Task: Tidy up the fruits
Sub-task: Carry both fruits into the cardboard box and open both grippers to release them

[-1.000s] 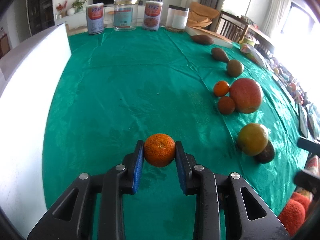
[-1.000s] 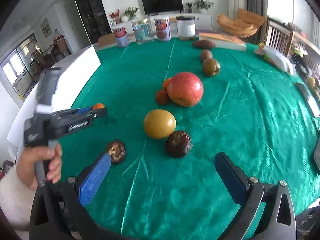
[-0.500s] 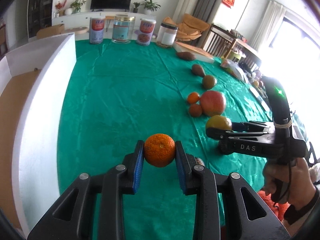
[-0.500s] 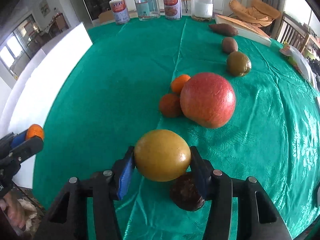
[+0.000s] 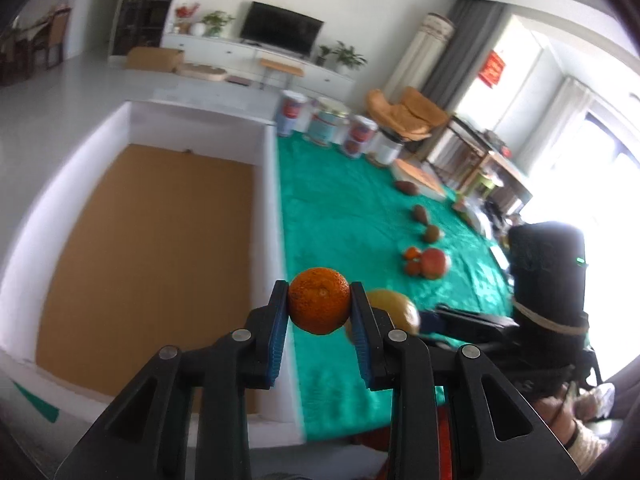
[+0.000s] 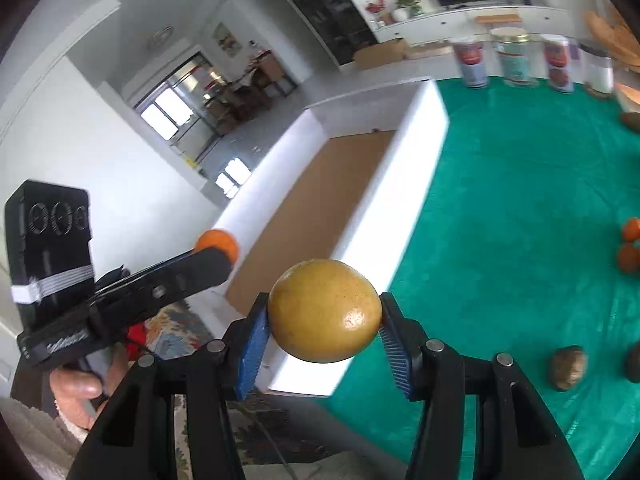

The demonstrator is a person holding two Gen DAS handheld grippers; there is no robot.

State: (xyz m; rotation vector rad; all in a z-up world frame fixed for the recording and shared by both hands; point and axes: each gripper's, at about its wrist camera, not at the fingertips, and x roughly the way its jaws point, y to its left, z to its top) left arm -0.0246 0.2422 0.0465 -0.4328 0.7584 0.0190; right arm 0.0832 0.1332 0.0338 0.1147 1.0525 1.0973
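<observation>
My left gripper (image 5: 319, 310) is shut on a small orange tangerine (image 5: 319, 306), held in the air near the right wall of a white box with a brown floor (image 5: 148, 240). My right gripper (image 6: 324, 330) is shut on a yellow-green round fruit (image 6: 324, 316), held above the near corner of the same box (image 6: 320, 184). The left gripper with its tangerine (image 6: 216, 242) shows at the left in the right wrist view. The yellow fruit (image 5: 396, 312) shows just behind the left fingers in the left wrist view.
On the green tablecloth (image 5: 340, 200) lie a red apple (image 5: 434, 262), two small tangerines (image 5: 412, 254), brown fruits (image 5: 432, 233) and dark fruits (image 6: 568, 366). Several tins and jars (image 5: 320, 122) stand at the far edge. The floor lies below the table's near edge.
Both grippers lifted and swung left toward the white box, each carrying its fruit. One second ago the right gripper was open above the table; it has since shut on the yellow fruit.
</observation>
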